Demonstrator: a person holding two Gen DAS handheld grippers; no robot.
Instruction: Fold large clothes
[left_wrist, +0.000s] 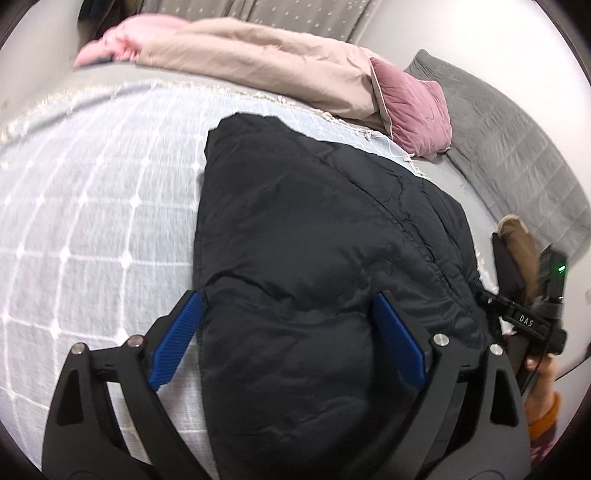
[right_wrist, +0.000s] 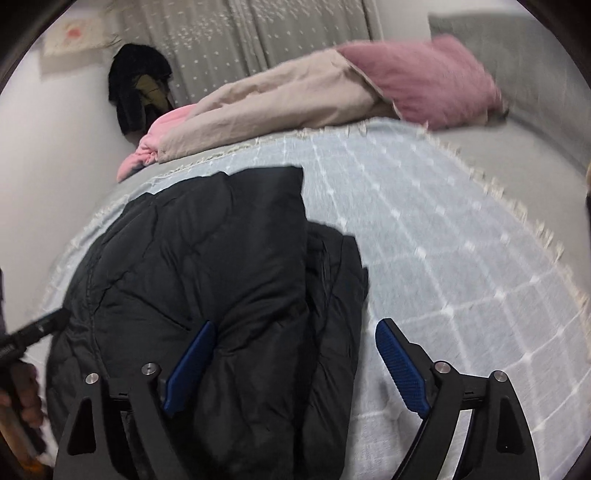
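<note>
Your left tongs (left_wrist: 288, 332) stood wide, blue pads clear of the cloth, with the near end of the black jacket (left_wrist: 314, 240) bulging between them but not pinched. Your right tongs (right_wrist: 295, 363) were just as wide, straddling the jacket's right edge, one pad over the dark fabric and the other over the checked blanket (right_wrist: 443, 240). The jacket lay on the bed, already doubled into a long padded strip running away from you toward the beige quilt (left_wrist: 277, 55) and the pink cushion (left_wrist: 410, 110). To do the next fold well, you probably needed to take the near corners deep enough to catch every layer, since slippery padded cloth tends to slide apart. Lifting both corners level and carrying them together to the far edge would likely have kept the stack square.
</note>
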